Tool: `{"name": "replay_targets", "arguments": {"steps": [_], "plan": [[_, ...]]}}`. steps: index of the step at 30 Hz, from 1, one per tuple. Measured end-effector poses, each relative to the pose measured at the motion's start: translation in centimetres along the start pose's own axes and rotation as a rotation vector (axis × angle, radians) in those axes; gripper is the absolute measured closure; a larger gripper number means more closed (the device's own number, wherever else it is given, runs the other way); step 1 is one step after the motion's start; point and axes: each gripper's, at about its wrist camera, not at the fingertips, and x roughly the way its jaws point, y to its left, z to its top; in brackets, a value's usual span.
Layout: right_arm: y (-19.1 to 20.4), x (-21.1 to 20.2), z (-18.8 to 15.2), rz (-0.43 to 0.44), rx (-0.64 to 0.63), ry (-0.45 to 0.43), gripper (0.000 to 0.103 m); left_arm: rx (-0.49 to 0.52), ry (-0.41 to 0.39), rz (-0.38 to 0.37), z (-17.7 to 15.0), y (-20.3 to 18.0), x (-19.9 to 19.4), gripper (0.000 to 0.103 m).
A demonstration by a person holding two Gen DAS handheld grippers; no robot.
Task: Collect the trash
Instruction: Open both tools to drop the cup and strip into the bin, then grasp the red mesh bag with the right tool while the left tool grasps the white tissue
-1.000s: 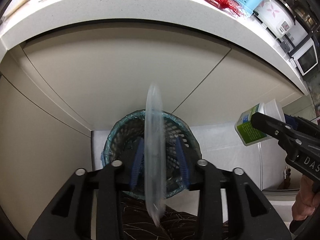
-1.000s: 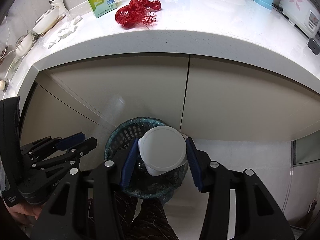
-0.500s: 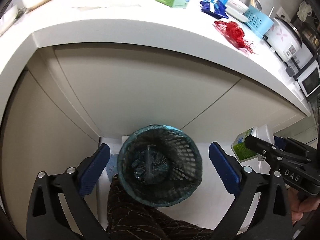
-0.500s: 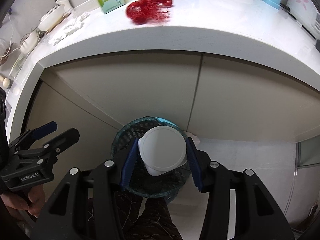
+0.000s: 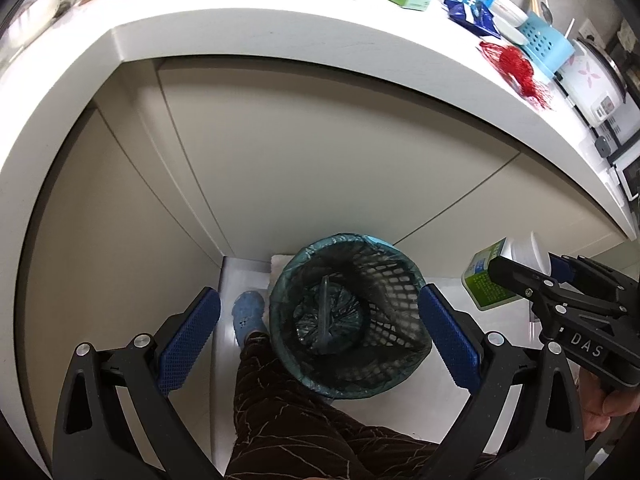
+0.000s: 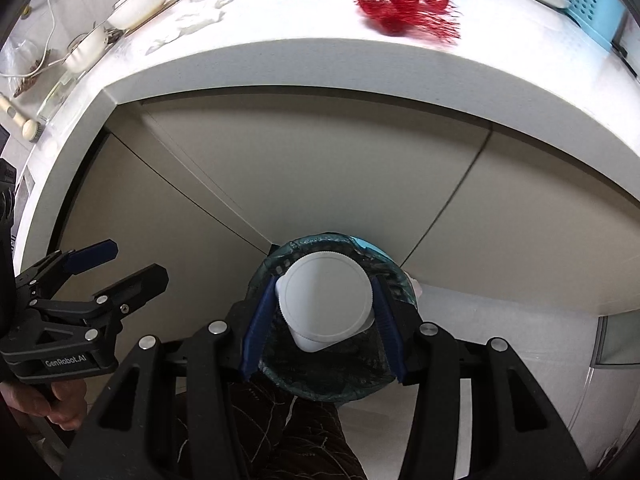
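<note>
Okay, your left claw (image 5: 318, 334) is now wide and empty; the clear plastic piece (image 5: 325, 314) it gripped a second ago lies inside the dark mesh trash basket (image 5: 347, 322). Your right claw (image 6: 326, 312) is clamped on the white-lidded green-label container (image 6: 325, 300), hanging right over the basket. Likely next: release it. Red mesh netting (image 6: 404, 4) waits on the white table (image 6: 280, 28).
</note>
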Motion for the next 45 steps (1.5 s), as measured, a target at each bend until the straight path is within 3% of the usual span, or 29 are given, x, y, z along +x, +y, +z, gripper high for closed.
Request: {"name": "replay_targets", "arguments": {"steps": [4,9,15,17,33,45], "plan": [[0.3,0.2,0.3,-0.007,-0.006,0.005,0.055,-0.001,-0.004,0.003,0.0,0.3,-0.1,0.006],[0.0,-0.4,0.4,-0.023,0.004,-0.014,0.032,0.004,-0.006,0.002,0.3,0.2,-0.2,0.006],[-1.0,-2.3,0.9,-0.083,0.042,-0.056,0.012,0.037,-0.026,0.002,0.9,-0.5,-1.5,0.006],[-1.5,-3.5,1.2,-0.102,0.056,-0.077,0.009,0.05,-0.035,0.004,1.3,-0.9,-2.2,0.006],[-3.7,-10.8,4.6,-0.142,0.118,-0.177,0.008,0.035,-0.089,0.021,7.2,-1.9,-8.5,0.006],[-4.1,-12.1,8.6,-0.151,0.138,-0.194,0.008,0.02,-0.099,0.057,12.7,-0.4,-9.7,0.006]]}}
